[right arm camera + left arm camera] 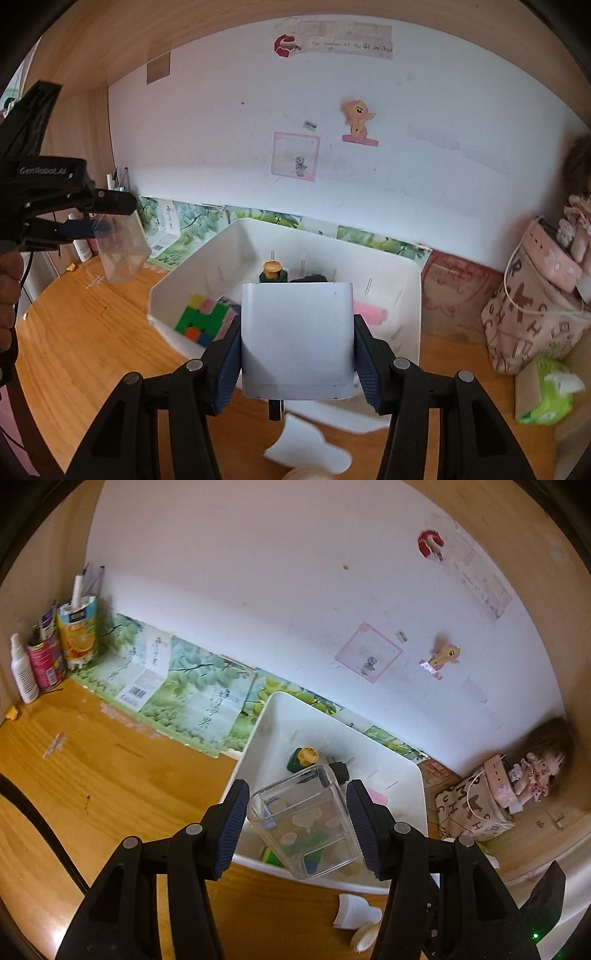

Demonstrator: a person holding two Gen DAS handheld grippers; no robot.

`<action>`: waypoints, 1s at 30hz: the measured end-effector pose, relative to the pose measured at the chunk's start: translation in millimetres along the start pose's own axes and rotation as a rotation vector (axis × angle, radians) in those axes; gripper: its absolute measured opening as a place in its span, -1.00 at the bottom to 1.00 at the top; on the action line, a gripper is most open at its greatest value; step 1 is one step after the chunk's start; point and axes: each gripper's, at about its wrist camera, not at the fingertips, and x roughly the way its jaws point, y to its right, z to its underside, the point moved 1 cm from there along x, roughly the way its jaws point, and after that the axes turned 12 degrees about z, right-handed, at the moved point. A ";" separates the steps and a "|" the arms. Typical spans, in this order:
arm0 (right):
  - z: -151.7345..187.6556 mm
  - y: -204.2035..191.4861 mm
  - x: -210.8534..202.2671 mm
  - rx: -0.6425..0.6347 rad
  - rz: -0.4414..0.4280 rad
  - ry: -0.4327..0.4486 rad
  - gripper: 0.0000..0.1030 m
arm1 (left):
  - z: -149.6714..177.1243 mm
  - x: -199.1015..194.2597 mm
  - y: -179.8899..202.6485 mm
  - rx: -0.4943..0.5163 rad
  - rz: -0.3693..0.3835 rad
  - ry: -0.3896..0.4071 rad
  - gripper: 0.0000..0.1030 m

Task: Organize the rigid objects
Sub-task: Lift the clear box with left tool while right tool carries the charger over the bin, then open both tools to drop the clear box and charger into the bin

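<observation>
Glossy clear plastic cup (306, 823), grained wooden desk (92, 775) (probably laminate).

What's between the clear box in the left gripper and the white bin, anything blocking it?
Nothing visible blocks it. The left gripper holds the clear box in the air over the white bin. The right gripper holds a white box over the bin's near edge, beside that path rather than across it.

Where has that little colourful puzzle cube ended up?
The multicoloured puzzle cube lies inside the white plastic bin, in its near-left corner in the right wrist view, left of the white box held by the right gripper.
</observation>
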 end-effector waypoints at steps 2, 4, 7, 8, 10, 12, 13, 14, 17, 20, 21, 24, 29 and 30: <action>1.2 4.9 8.0 -0.001 -0.008 0.003 0.07 | 0.2 11.7 5.8 0.024 -0.005 -0.010 0.14; 2.6 10.4 17.0 0.006 -0.015 0.002 0.07 | 1.0 22.1 12.5 0.057 -0.018 -0.020 0.14; 6.1 16.4 29.6 0.026 -0.028 -0.016 0.07 | 2.6 36.0 21.1 0.094 -0.037 -0.040 0.14; 7.5 17.5 33.5 0.031 -0.033 -0.026 0.07 | 2.5 39.3 23.3 0.102 -0.040 -0.042 0.15; 9.3 19.7 41.3 0.041 -0.042 -0.045 0.07 | 1.7 48.6 28.7 0.125 -0.053 -0.049 0.15; 11.5 20.4 48.1 0.047 -0.051 -0.063 0.07 | 0.3 56.9 31.6 0.141 -0.066 -0.059 0.16; 12.8 20.3 51.6 0.049 -0.055 -0.074 0.07 | -0.3 61.3 32.7 0.145 -0.074 -0.064 0.16; 13.9 20.4 55.1 0.054 -0.059 -0.085 0.07 | -0.9 65.6 33.3 0.146 -0.080 -0.068 0.16; 16.8 23.3 60.5 0.070 -0.067 -0.116 0.07 | 0.4 75.5 34.2 0.137 -0.085 -0.089 0.17; 19.0 29.1 62.8 0.088 -0.065 -0.136 0.11 | 2.9 79.7 35.6 0.137 -0.084 -0.099 0.52; 19.1 30.2 62.1 0.088 -0.069 -0.125 0.26 | 3.0 80.0 35.8 0.138 -0.095 -0.096 0.63; 18.4 29.1 54.2 0.070 -0.057 -0.074 0.51 | 0.4 81.2 34.3 0.126 -0.122 -0.095 0.63; 14.3 23.4 46.5 0.057 -0.083 -0.056 0.51 | 1.6 73.4 31.3 0.101 -0.125 -0.086 0.64; 13.6 22.6 46.2 0.054 -0.084 -0.055 0.51 | 2.4 69.8 31.3 0.101 -0.127 -0.079 0.64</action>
